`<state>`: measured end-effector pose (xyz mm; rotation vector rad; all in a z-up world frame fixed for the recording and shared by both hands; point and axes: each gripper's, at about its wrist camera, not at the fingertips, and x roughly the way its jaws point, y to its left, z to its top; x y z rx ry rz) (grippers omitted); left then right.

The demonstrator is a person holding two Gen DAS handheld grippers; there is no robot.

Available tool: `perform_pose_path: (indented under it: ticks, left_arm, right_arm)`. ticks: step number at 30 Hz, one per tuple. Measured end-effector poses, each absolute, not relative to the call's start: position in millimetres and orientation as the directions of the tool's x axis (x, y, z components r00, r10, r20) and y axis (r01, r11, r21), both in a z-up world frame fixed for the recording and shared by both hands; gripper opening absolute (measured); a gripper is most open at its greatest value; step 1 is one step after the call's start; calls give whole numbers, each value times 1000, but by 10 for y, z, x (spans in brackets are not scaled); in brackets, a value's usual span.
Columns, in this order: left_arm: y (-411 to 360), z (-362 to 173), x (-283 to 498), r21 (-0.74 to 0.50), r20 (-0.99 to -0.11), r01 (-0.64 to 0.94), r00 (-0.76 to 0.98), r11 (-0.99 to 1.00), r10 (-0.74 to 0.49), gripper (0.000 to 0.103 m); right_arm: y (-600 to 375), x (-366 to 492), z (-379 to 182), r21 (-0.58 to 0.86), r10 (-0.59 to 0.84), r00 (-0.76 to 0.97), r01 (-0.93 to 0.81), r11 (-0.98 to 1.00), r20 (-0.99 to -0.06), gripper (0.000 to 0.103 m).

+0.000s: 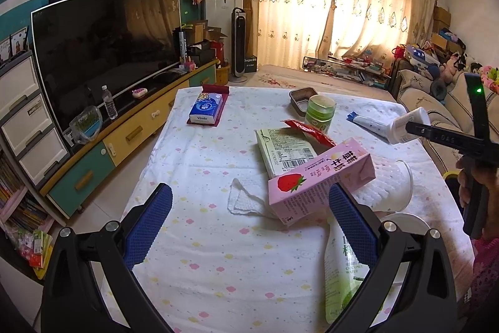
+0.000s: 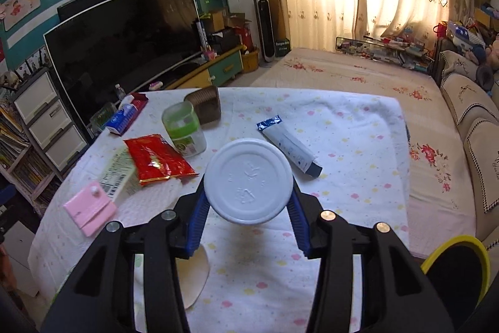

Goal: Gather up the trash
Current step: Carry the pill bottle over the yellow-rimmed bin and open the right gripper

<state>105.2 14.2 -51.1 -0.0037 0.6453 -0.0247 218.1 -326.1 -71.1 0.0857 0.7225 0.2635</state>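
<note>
**Inspector:** Left wrist view first. Condition of the left gripper [image 1: 249, 223]?

**Assistant:** Jaws wide apart over the patterned tablecloth [image 1: 218, 270], nothing between the pads. The pink strawberry milk carton [image 1: 321, 177] lies at one o'clock from it, touching the right finger's tip. A crumpled tissue [image 1: 246, 198] sits at twelve o'clock. A green coconut water pouch [image 1: 340, 270] lies behind the right finger at four o'clock. At three o'clock the right gripper [image 1: 414, 127] holds a white bottle [image 1: 405, 125] above the table.

**Inspector:** Right wrist view?

**Assistant:** The right gripper [image 2: 248, 202] is clamped on the white bottle [image 2: 248, 180], both blue pads pressing its sides, its round base facing the camera, clear of the cloth. A toothpaste tube [image 2: 288, 145] lies at one o'clock, a red snack packet [image 2: 157, 159] at ten o'clock, a green-lidded jar [image 2: 184, 130] at eleven. A yellow-rimmed bin [image 2: 458, 267] stands at four o'clock.
</note>
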Motion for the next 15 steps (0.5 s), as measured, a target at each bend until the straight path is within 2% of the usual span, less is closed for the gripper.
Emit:
perform_pose_path:
  ticks: [5, 8, 11, 15]
  left_arm:
    - [68, -463, 993, -2, -591, 40, 806, 999, -34, 99]
    - [22, -429, 960, 0, -587, 54, 808, 999, -44, 99]
    - [-29, -411, 942, -6, -582, 71, 811, 997, -61, 99]
    - [-148, -422, 937, -21, -588, 109, 803, 994, -100, 99]
  right_arm:
    - [-3467, 1822, -536, 172, 252, 748, -185, 968, -613, 45]
    - [-3848, 1540, -457, 162, 179, 767, -99, 982, -616, 45]
    - [-4342, 1316, -518, 140, 64, 752, 37, 990, -656, 45]
    - [-5063, 1236, -949, 91, -78, 624, 234, 968, -777, 45]
